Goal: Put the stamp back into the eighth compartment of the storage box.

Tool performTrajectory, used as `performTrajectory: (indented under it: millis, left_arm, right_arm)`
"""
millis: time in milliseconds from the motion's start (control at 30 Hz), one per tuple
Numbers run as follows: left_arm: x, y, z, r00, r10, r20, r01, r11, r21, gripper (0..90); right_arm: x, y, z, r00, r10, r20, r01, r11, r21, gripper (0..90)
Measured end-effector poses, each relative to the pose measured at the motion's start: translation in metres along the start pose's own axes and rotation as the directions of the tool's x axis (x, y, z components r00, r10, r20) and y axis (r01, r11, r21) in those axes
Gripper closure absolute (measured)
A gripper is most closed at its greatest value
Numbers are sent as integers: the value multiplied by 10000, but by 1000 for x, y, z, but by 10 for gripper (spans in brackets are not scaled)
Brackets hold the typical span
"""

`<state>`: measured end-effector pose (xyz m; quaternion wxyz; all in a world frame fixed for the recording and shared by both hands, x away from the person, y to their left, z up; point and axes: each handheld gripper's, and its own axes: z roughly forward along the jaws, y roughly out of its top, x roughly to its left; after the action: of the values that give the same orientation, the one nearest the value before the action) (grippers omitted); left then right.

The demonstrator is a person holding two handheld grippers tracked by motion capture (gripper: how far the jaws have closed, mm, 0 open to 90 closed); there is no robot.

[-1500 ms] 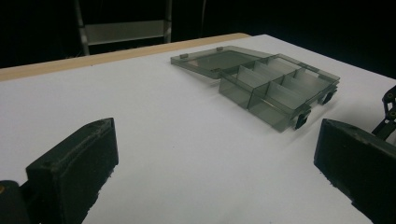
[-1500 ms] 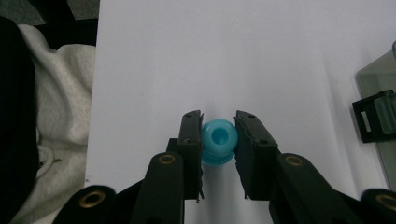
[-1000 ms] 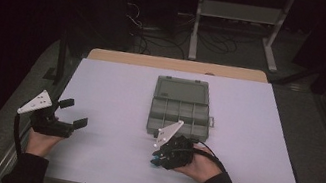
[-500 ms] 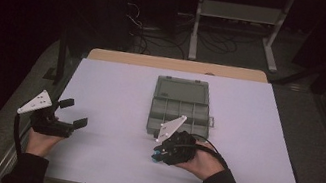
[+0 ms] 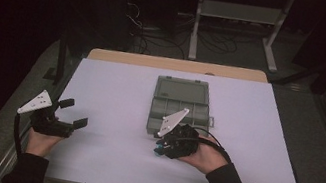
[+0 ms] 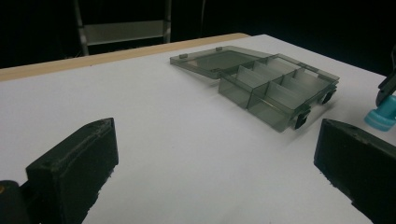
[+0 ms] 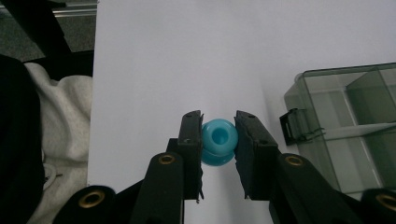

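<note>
A small turquoise spool [image 7: 218, 148] is being pinched between the two pads of the right gripper [image 5: 161, 148]; its rounded flanges and narrow waist are being shown in the right gripper view, with a round hollow in the end that is facing the camera. Its long axis is being kept along the jaws, so one end is pointing back at the gripper and the other away from it. It is being held just over the white table [image 5: 115, 93], near the near left corner of the open grey box [image 5: 180, 105], whose lid is lying flat on the far side. The left gripper [image 5: 65, 117] is being held spread, with nothing between its jaws, well apart at the left edge. Much bare table is being left open between the two grippers.
</note>
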<state>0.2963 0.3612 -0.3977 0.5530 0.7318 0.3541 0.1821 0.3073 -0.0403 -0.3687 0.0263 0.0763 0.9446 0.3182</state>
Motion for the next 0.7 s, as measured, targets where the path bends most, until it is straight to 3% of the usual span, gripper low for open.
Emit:
performTrajectory:
  millis: [567,700]
  left_arm:
    - [0,0,0,10000,-44,38,44,10000,-15,0]
    - [-1,0,1,9999,122,36,-122,9999,123,0]
  right_arm:
    - [-15,0,-17,9984,357,430,-350,9992,-170,713]
    - [-18,-2,-20,9977,459,494,-445,9986,-282,714]
